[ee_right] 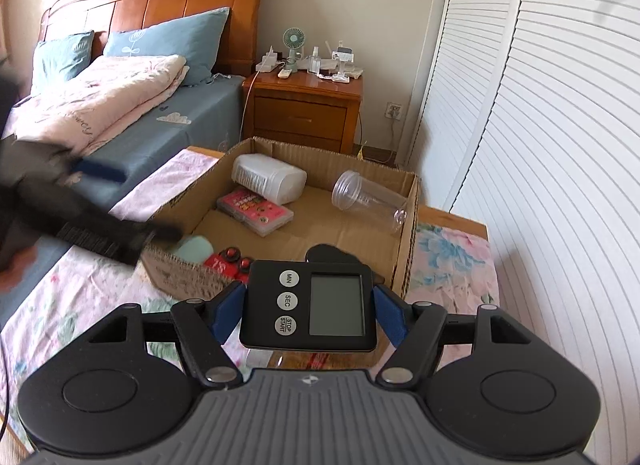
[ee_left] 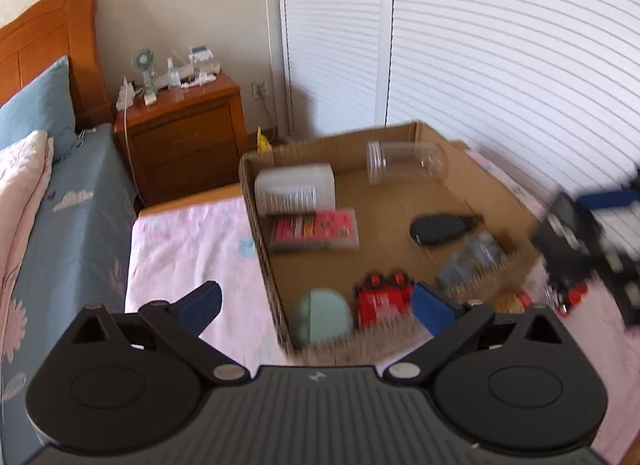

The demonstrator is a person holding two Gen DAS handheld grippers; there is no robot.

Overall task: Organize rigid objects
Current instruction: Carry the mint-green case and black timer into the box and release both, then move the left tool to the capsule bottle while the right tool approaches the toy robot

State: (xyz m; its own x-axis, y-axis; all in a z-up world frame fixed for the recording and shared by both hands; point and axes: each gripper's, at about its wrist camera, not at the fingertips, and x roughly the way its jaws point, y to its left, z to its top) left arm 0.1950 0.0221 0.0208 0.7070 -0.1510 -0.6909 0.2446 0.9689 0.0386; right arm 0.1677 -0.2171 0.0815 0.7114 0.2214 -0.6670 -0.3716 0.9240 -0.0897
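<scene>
cardboard box (ee_right: 404,233): matt, rough brown | cup (ee_right: 370,199): clear glossy plastic | timer (ee_right: 310,307): matt black plastic | nightstand (ee_right: 304,113): glossy wood

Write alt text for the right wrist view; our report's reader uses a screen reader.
The right tool grips a black digital timer by its sides, above the near edge of an open cardboard box on a floral-covered table. The box holds a white jar, a clear cup on its side, and a pink case.
</scene>
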